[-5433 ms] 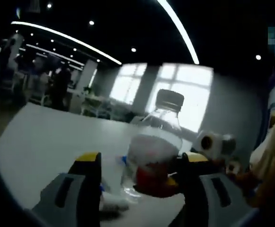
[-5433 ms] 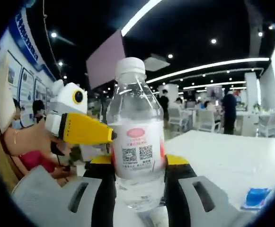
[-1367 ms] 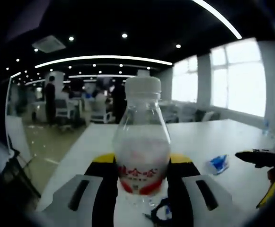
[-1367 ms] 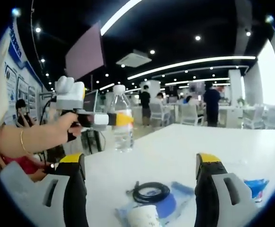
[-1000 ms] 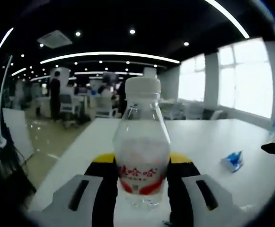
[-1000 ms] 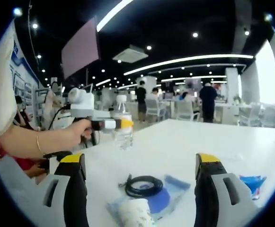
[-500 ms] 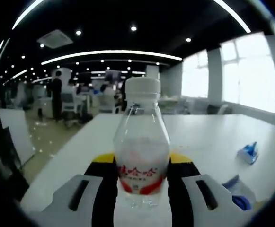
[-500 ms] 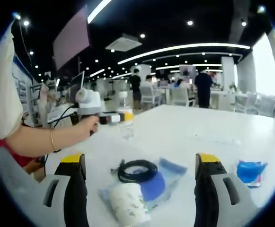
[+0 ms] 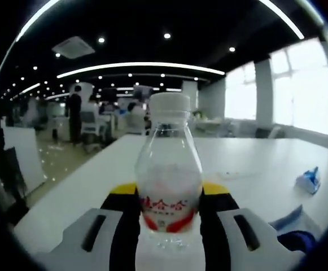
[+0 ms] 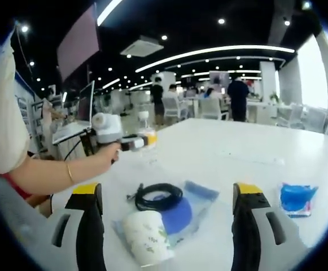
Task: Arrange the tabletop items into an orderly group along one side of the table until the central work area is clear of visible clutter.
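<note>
A clear water bottle (image 9: 168,186) with a white cap and red label stands upright between the yellow-tipped jaws of my left gripper (image 9: 168,197), which is shut on it. In the right gripper view, a person's hand holds that left gripper (image 10: 147,139) with the bottle (image 10: 144,121) over the far left of the white table (image 10: 248,149). My right gripper (image 10: 168,196) is open with nothing between its jaws. Ahead of it lie a tipped paper cup (image 10: 144,237), a black cable coil (image 10: 159,196) and a blue clear bag (image 10: 182,215).
A small blue packet (image 10: 294,199) lies on the table to the right, and is also seen as a blue packet (image 9: 309,180) in the left gripper view. A laptop (image 10: 84,110) stands on a desk at the left. People and chairs fill the hall behind.
The left gripper keeps its hold on the bottle and has swung left, so the blue packet has slid toward the right edge. The right view has closed in on the cup, cable and bag.
</note>
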`<state>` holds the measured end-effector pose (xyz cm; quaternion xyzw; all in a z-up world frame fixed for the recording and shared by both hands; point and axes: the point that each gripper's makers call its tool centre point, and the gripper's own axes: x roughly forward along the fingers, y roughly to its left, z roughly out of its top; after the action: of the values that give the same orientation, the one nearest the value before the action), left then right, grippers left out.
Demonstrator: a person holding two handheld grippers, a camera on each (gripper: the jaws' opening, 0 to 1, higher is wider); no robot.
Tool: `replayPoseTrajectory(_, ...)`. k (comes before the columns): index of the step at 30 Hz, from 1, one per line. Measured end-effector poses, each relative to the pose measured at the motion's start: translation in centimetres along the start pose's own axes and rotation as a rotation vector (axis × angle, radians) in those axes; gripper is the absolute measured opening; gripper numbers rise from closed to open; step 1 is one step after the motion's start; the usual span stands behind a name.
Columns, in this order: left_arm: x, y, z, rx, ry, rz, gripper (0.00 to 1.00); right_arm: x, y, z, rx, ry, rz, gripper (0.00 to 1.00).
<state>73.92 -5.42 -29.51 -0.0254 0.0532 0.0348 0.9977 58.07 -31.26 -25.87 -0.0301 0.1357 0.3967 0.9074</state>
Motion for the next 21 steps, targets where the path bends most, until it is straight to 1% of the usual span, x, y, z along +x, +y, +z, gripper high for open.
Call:
replayPoseTrajectory(3,0.1,0.1,0.0,-0.002,-0.013,0.012,0.37,0.0,-0.2,0.0,0.002,0.001,-0.003,0.94)
replayPoseTrajectory(5,0.2,0.0,-0.2,0.013,-0.018,0.009,0.38,0.0,-0.3,-0.1,0.001,0.004,-0.006,0.94)
replayPoseTrajectory(6,0.3,0.0,-0.5,0.021,-0.011,0.008,0.38,-0.1,-0.3,-0.1,0.002,0.006,-0.008,0.94)
replayPoseTrajectory(9,0.3,-0.1,-0.9,0.014,-0.006,0.008,0.37,-0.1,-0.4,-0.2,0.002,0.009,-0.006,0.94)
replayPoseTrajectory(12,0.3,-0.1,-1.2,0.039,-0.009,0.026,0.37,-0.1,-0.4,-0.2,0.002,0.007,-0.007,0.94)
replayPoseTrajectory(15,0.2,0.2,-1.0,-0.001,-0.03,0.052,0.37,-0.1,-0.4,-0.1,0.005,0.007,-0.008,0.94)
replayPoseTrajectory(18,0.0,0.1,-1.1,0.002,-0.034,0.067,0.37,-0.2,-0.5,0.0,0.003,0.006,-0.009,0.94)
replayPoseTrajectory(21,0.0,-0.3,-1.2,0.021,-0.037,0.075,0.38,-0.2,-0.3,0.0,0.007,0.005,-0.003,0.94)
